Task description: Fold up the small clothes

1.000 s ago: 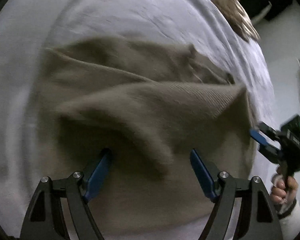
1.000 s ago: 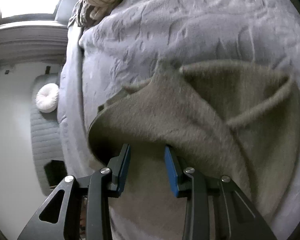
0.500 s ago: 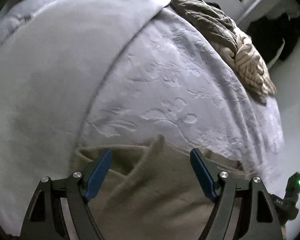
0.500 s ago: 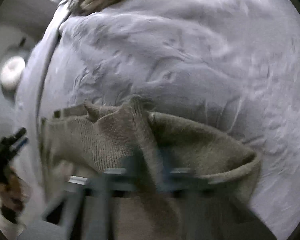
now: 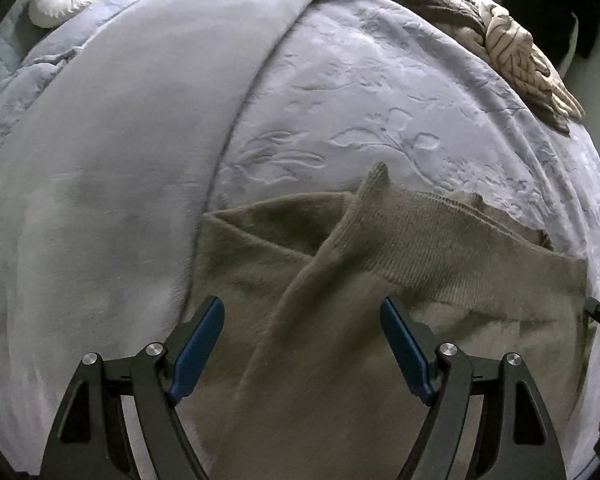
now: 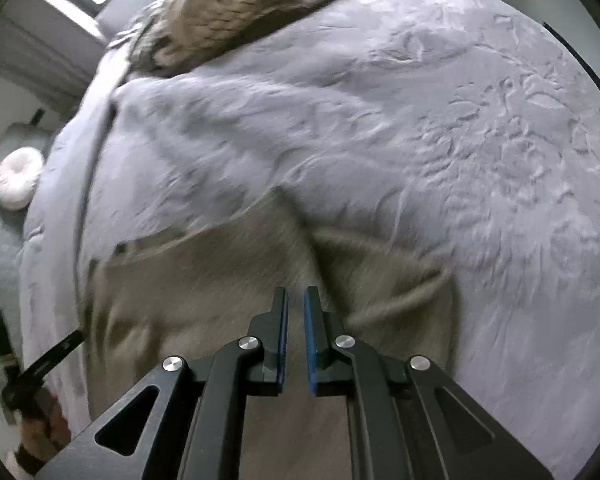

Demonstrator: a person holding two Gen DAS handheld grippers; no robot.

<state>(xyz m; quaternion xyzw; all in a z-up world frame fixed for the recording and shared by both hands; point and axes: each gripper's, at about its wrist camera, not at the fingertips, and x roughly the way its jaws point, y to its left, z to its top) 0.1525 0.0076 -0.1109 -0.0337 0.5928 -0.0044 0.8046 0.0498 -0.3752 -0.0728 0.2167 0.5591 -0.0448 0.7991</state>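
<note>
**Taupe knit garment half-folded on the bed**

A pale lavender embossed blanket [image 5: 400, 92] covers the bed. On it, under and just ahead of both sets of fingers, lies the taupe knit garment [image 5: 340, 304], a ribbed flap turned over. The left gripper [image 5: 302, 344] stands wide open, empty. The right gripper [image 6: 296, 336] is nearly closed; whether its fingers pinch cloth is unclear.

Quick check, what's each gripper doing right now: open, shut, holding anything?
Left gripper: open wide over the tan knit garment, pads not pressing it.
Right gripper: shut; whether it pinches the garment cannot be told.
</note>
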